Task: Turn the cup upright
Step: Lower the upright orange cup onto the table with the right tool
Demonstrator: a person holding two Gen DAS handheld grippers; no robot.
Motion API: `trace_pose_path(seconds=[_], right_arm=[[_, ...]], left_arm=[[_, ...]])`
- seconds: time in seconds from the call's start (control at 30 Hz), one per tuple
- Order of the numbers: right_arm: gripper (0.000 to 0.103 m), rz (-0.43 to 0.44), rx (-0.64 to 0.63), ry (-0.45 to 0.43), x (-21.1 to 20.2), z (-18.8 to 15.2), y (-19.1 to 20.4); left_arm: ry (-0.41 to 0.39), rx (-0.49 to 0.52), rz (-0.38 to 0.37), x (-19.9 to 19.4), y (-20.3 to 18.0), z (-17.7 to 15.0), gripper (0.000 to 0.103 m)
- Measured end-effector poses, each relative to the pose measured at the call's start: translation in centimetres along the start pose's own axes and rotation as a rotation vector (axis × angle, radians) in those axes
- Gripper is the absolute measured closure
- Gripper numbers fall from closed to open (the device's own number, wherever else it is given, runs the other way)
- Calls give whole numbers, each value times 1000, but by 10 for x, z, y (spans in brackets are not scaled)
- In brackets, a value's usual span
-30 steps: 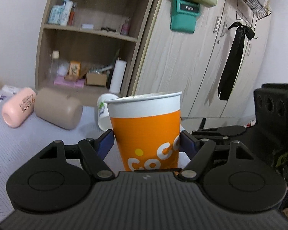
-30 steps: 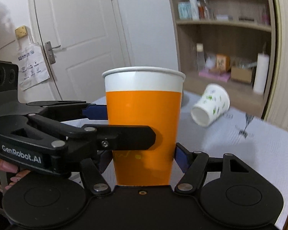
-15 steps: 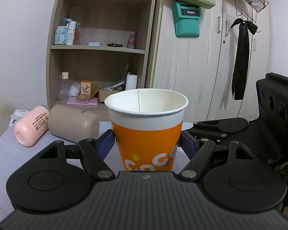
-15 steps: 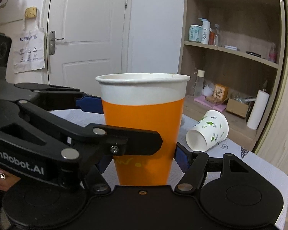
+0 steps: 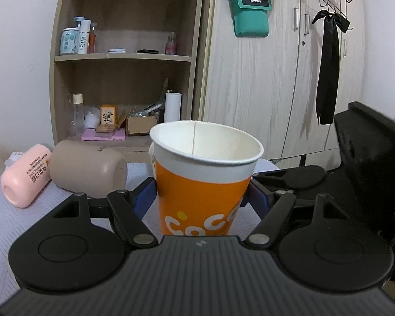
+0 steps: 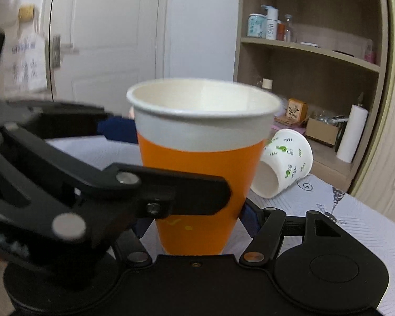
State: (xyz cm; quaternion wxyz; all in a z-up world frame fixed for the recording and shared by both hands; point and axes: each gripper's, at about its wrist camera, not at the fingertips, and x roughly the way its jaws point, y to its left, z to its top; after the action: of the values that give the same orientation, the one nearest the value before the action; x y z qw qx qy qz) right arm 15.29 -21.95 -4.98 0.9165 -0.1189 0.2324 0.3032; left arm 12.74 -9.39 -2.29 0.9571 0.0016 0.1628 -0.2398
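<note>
Both claws, left claw (image 5: pixel 201 197) and right claw (image 6: pixel 194 218), clamp the upright orange cup (image 5: pixel 202 184).

Cup (image 5: pixel 200 184) upright between both tools' fingers (image 5: pixel 142 200).

Home bedroom or living space: ahead of the left gripper an open wooden shelf (image 5: pixel 123 58) with toiletry bottles (image 5: pixel 77 38), wood-grain wardrobe (image 5: pixel 276 79) ahead-right, black ribbon (image 5: pixel 329 65) on a hook, white panelled door (image 6: pixel 105 39) ahead-left of the right gripper.

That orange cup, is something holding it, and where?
Yes. Both grippers, left and right, clamp the orange cup by its lower orange wall, mouth up.
</note>
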Motion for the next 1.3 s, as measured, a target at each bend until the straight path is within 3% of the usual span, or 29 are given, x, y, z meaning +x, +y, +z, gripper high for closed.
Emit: trace_pose_path(seconds=[0.27, 0.33, 0.5, 0.63, 0.83, 0.97, 1.3], right_arm=[[32, -6, 4, 6, 0, 1, 1], [25, -18, 4, -1, -2, 0, 2], [24, -13, 7, -37, -14, 1, 1], [21, -33, 9, -48, -20, 1, 4], [17, -90, 10, -50, -29, -4, 13], [14, -205, 8, 9, -38, -14, 30], [14, -264, 147, -55, -81, -30, 33]], left_arm=[[-7, -29, -11, -4, 3, -2, 28], [-10, -38, -23, -5, 4, -3, 28], [15, -80, -56, -3, 8, -3, 20], [15, -132, -73, -5, 11, -3, 20], [23, -131, -54, -15, 9, -3, 17], [49, -149, -49, -19, 10, -6, 16], [87, -152, -5, -44, 10, -5, 16]])
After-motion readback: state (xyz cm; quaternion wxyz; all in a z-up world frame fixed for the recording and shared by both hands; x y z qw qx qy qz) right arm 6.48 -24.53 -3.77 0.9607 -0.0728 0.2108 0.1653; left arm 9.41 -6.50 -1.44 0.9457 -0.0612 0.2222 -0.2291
